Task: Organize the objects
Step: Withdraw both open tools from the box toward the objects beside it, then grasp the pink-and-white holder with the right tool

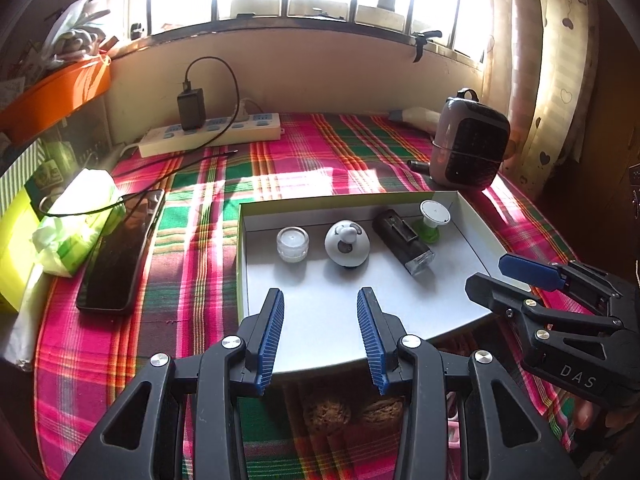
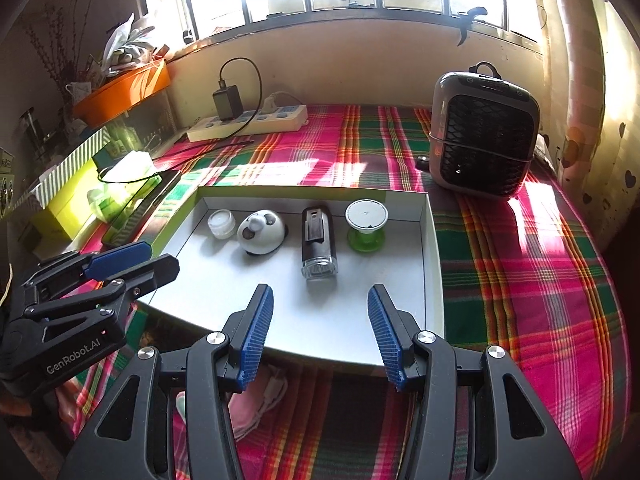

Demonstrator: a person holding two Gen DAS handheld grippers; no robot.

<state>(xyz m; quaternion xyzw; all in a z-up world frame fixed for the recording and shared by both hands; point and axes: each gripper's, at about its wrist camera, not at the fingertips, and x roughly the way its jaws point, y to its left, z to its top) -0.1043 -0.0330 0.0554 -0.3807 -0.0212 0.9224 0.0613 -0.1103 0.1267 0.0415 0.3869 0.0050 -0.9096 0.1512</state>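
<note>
A shallow white tray lies on the plaid cloth. Along its far side stand a small white jar, a round sheep-faced toy, a black oblong device with a clear end and a green spool with a white top. My left gripper hovers open over the tray's near left part, nothing between its fingers. My right gripper is open and empty at the near right.
A black phone and a green tissue pack lie left of the tray. A power strip with a charger sits at the back wall, a small heater at the back right. Two walnuts lie below the tray's near edge.
</note>
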